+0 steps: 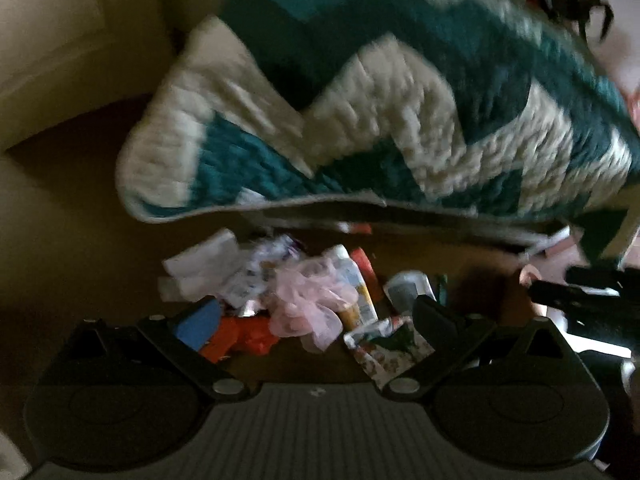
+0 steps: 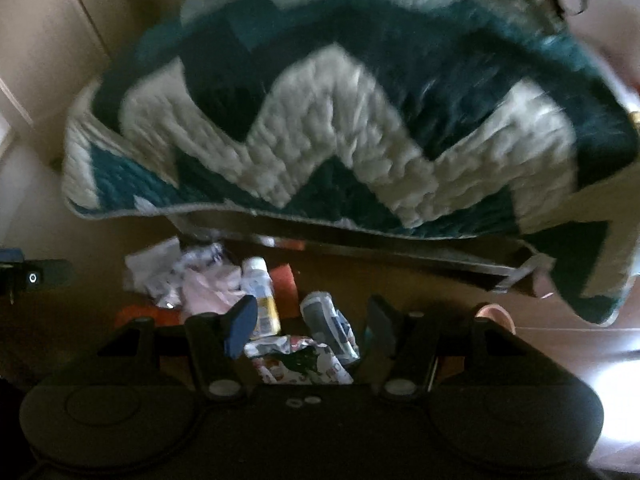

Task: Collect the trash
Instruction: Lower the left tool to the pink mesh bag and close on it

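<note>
Dim bedroom: a chevron quilt (image 1: 360,120) overhangs a brown floor (image 2: 400,280). The trash pile (image 1: 304,292) lies on that floor, directly ahead of both tools. The right hand-held gripper (image 2: 310,320) is nearer, jaws wide, empty, bracketing a crumpled wrapper (image 2: 304,360). The left hand-held gripper (image 1: 316,320) is likewise wide and empty.

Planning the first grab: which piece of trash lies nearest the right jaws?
The crumpled printed wrapper, lying between the open right jaws; the white bottle and grey packet lie farther.

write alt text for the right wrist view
The open right gripper hovers over a pile of trash on a dim floor: a crumpled wrapper, a small bottle, pink plastic. A teal-and-white zigzag quilt hangs behind.
</note>
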### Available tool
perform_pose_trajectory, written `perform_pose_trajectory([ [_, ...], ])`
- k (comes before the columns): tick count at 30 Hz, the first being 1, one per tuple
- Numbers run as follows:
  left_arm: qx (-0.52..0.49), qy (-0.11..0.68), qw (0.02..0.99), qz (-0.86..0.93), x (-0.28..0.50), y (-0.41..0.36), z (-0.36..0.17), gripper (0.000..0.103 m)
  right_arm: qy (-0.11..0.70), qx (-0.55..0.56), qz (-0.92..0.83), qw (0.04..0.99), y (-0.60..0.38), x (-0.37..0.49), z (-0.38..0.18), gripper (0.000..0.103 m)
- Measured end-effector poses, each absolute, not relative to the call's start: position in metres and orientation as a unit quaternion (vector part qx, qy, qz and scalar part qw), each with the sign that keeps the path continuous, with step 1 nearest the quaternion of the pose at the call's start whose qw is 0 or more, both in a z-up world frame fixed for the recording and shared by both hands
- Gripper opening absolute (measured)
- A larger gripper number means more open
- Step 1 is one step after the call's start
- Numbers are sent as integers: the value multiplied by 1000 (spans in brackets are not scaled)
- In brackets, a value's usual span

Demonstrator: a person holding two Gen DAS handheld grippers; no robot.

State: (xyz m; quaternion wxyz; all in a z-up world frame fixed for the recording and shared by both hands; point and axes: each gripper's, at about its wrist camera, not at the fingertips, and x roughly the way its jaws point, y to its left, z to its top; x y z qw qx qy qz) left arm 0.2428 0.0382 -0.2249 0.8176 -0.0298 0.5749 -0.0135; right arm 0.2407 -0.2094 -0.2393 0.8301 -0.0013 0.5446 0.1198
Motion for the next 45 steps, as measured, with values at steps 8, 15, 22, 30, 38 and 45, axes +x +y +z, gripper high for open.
perform_pose_trajectory([
  [8, -15, 636, 771, -28, 296, 39, -330, 103, 614, -21, 131, 778, -199, 286, -347, 58],
  [15, -49, 688, 724, -10, 320, 46, -403, 103, 642, -14, 140, 754, -185, 306, -415, 58],
  [22, -43, 712, 701, -14, 332, 37, -454, 102, 657, -18, 149, 739, -188, 321, -462, 57],
  [30, -36, 725, 687, -15, 334, 31, -486, 72, 650, -48, 167, 740, -180, 327, -488, 28],
  [38, -40, 734, 677, -7, 333, 38, -492, 27, 651, -52, 149, 743, -180, 332, -498, 2],
  [45, -18, 743, 670, 2, 331, 36, -476, 7, 629, -89, 151, 757, -169, 324, -474, 0],
])
